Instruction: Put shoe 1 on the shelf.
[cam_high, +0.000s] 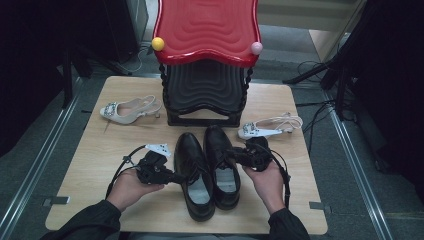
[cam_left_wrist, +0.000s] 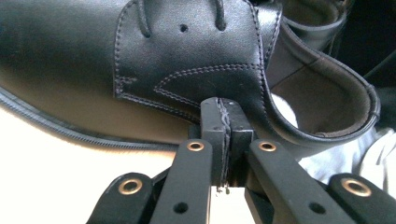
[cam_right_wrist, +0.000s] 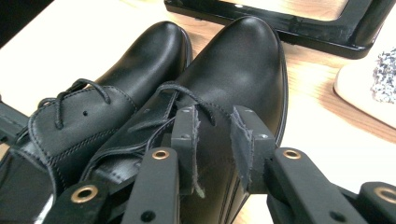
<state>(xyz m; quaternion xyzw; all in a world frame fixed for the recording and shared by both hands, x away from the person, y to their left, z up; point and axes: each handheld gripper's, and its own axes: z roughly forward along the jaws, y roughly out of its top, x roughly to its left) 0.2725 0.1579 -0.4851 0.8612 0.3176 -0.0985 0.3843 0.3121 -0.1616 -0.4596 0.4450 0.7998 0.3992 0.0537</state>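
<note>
Left claw (cam_left_wrist: 223, 135) is pinched shut at the left black shoe's (cam_left_wrist: 140, 70) side; right claw (cam_right_wrist: 217, 140) hangs part-open over the right black shoe (cam_right_wrist: 243, 70).

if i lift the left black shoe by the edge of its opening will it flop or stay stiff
The left black shoe looks like smooth, firm leather that holds its shape, so it probably stays mostly stiff. With the left tool shut beside its thin collar edge, a grip there may bend locally. The thick sole suggests some weight, so the toe would likely dip.
</note>
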